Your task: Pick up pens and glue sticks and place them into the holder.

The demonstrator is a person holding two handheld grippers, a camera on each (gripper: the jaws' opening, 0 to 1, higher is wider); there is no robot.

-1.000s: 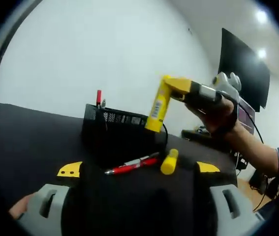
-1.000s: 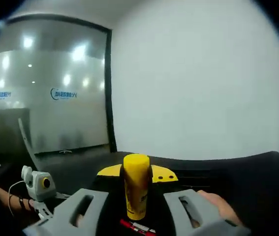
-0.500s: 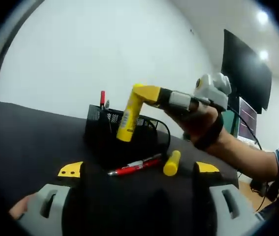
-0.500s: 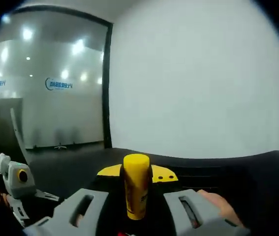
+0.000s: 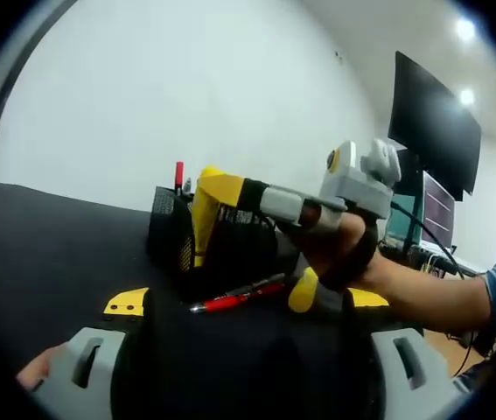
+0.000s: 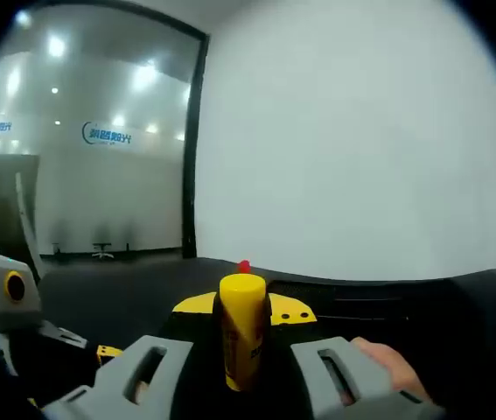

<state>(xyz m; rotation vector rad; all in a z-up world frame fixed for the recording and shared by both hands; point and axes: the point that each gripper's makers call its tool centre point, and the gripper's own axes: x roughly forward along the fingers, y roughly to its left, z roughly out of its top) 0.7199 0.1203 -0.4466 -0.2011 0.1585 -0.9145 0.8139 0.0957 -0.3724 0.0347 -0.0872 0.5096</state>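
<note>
Right gripper view: blue wall logo (image 6: 108, 136), lettering unreadable.

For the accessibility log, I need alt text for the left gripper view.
The right gripper holds a yellow glue stick upright at the black mesh holder on a dark table. A red pen and another glue stick lie beside it.

Yellow glue stick (image 5: 202, 223) upright, partly inside black mesh holder (image 5: 221, 241) — red pen (image 5: 230, 297) and second glue stick (image 5: 303, 291) lying just beside it.
</note>
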